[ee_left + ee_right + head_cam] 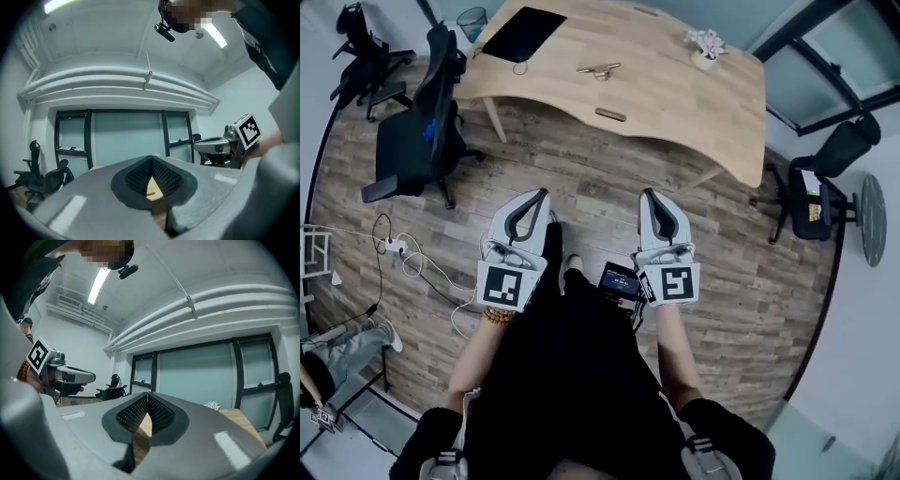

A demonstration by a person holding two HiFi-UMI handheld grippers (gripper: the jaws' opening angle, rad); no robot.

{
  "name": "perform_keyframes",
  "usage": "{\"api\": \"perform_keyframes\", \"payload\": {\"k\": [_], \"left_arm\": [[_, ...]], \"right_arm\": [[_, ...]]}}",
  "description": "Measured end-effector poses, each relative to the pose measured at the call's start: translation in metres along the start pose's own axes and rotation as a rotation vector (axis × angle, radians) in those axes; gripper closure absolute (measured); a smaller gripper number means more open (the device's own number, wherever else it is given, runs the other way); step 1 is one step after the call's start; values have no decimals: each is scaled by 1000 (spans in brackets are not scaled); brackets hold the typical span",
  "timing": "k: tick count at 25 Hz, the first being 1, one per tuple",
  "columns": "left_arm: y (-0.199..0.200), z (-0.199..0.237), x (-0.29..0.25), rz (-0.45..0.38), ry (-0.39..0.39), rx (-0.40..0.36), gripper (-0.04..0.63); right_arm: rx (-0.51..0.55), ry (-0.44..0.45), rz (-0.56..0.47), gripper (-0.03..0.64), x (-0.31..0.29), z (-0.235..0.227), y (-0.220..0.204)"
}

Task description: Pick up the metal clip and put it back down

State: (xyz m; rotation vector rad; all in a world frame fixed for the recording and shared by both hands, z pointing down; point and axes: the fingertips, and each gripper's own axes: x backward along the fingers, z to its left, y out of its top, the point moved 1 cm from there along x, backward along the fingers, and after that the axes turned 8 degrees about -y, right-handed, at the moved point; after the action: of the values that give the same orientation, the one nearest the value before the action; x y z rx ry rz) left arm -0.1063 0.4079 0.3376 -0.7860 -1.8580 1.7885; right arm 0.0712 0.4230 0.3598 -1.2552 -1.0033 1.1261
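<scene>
The metal clip [598, 70] lies flat on the wooden table [694, 103] at the far side of the room, roughly mid-table, and nothing touches it. To its far left lies a dark flat pad [523, 34], and to its right stands a small pot of pale flowers [705, 47]. Nearer, close to the table's near edge, is a small oblong shape [610, 114] too small to identify.

Both tools are held over the person's lap, well apart from the table. The left tool [542, 197] has its jaws closed tip to tip with nothing between them, which its own view confirms [151, 159]. The right tool [647, 194] is likewise closed and empty [148, 394]. Each carries a black-and-white square marker but no readable words.

Between the tools sits a small black device [621, 281] whose print is too fine to read. A black office chair [422, 141] stands at the left, and another [825, 178] is partly cut off at the right.
</scene>
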Motion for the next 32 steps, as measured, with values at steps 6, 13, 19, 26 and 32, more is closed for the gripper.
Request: {"api": "perform_keyframes", "payload": {"k": [6, 13, 19, 26, 32], "left_arm": [[-8, 41, -49, -16, -16, 7, 595], [-1, 109, -123, -45, -35, 8, 595], [-13, 176, -172, -36, -21, -36, 595], [-20, 211, -235, -25, -58, -32, 595], [-26, 239, -289, 9, -61, -38, 595]], "right_arm": [[16, -25, 44, 592, -58, -17, -18], [31, -55, 98, 592, -145, -45, -17], [54, -50, 146, 592, -229, -51, -23], [34, -26, 172, 592, -299, -68, -39], [56, 15, 184, 592, -360, -104, -61]]}}
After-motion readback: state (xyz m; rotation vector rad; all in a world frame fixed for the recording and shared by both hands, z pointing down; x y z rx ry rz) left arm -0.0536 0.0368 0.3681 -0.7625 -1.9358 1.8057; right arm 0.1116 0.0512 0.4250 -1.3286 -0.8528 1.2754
